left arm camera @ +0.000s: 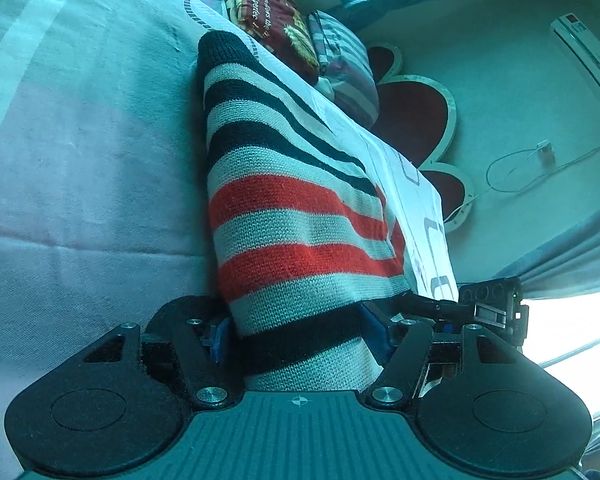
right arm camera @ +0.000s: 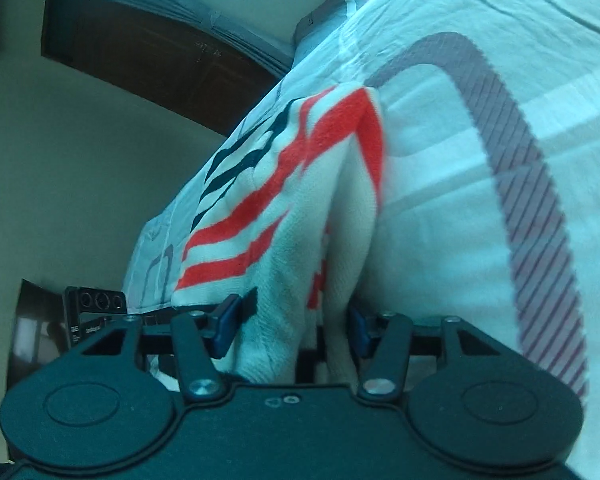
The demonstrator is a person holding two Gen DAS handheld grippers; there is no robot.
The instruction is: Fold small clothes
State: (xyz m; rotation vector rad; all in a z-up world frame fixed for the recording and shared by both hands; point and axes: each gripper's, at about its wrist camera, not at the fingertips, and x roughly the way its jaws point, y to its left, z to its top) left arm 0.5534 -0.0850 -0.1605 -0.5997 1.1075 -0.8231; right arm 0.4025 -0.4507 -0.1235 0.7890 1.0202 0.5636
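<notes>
Your left gripper [left arm camera: 302,344] sits at the bottom centre of the left wrist view, its blue-padded jaws part-way in and closed on a thick bunch of the striped knit garment [left arm camera: 296,216]. The knit is coarse and ribbed, banded in grey, black and red, and it runs as a long folded strip from the jaws up toward the upper middle of the frame. It lies on a soft, faintly creased bedsheet [left arm camera: 80,140] that fills the left side. Past its far end, at the top centre, rests a padded red printed cushion [left arm camera: 268,12], with a striped pillow [left arm camera: 340,60] just to its right.

Your right gripper [right arm camera: 292,328] sits low in the right wrist view, jaws narrowed onto a gathered fold of the same garment [right arm camera: 300,184], which looks blurred here, its red and dark stripes bunched and slanting toward the upper left. To the right, the sheet [right arm camera: 440,200] shows a broad curved hatched band.
</notes>
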